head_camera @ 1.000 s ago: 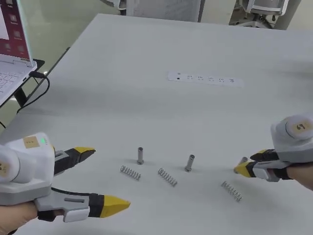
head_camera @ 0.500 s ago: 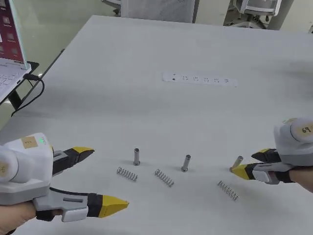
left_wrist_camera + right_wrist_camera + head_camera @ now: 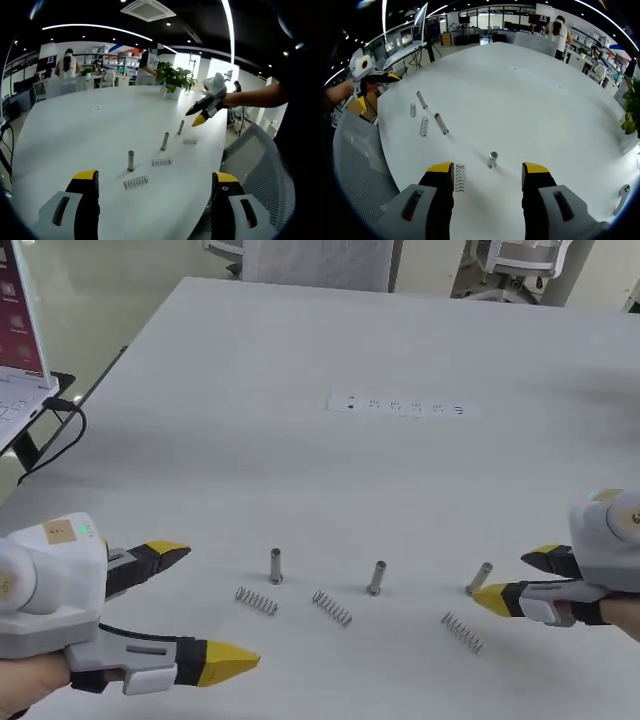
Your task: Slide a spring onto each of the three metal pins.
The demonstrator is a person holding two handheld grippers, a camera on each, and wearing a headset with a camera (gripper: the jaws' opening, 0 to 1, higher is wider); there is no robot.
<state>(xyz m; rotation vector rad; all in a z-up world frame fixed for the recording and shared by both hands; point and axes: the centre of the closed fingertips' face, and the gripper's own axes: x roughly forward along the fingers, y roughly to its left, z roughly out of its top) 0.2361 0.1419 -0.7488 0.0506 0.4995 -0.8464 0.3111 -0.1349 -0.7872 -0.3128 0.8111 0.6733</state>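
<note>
Landmark: the middle pin [image 3: 376, 577] is taken as reference; it is seen upright on the table [image 3: 300, 360].
Pins: the left pin [image 3: 275, 565] and the right pin [image 3: 480, 577] are stood to either side of the middle pin in one row, and all three are bare.
Springs: the left spring [image 3: 256, 601], middle spring [image 3: 331, 607] and right spring [image 3: 461, 631] are laid flat on the person's side of that row, each just beside its own pin; none is threaded.
Right spring axis: it is laid slantwise, the far end turned toward the middle pin and the near end toward the person.
Right gripper [image 3: 518, 580]: it is held right of the middle pin, just past the right pin, with the right spring below and inward of its tips. The jaws are spread, and nothing is held or touched.
Left gripper [image 3: 200, 605]: it is held well left of the middle pin, past the left pin. The jaws are parted wide and empty.
Nearer hand: the right gripper is judged nearer the right spring, the left gripper nearer the left spring.
</note>
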